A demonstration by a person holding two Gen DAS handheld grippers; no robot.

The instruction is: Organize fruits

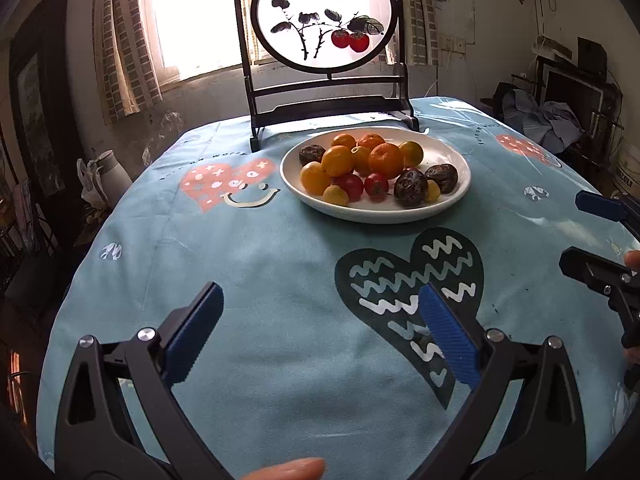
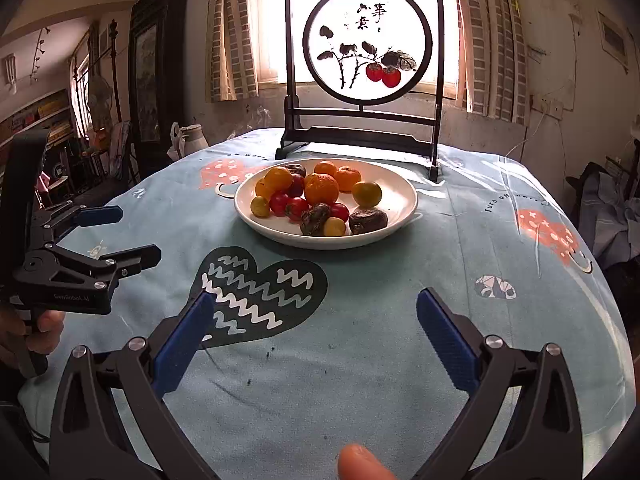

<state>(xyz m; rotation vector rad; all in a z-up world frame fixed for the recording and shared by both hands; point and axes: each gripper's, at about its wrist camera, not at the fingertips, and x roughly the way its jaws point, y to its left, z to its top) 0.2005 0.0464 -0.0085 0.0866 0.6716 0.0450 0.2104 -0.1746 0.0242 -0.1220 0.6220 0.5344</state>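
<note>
A white plate stands on the blue tablecloth beyond both grippers; it also shows in the right wrist view. It holds a pile of oranges, red tomatoes, small yellow fruits and dark wrinkled fruits. My left gripper is open and empty, low over the cloth in front of the plate. My right gripper is open and empty, also short of the plate. Each gripper shows in the other's view, the right one and the left one.
A dark framed round screen painted with persimmons stands on the table right behind the plate. A white jug is off the table's far left edge. Cluttered furniture lines both sides of the room.
</note>
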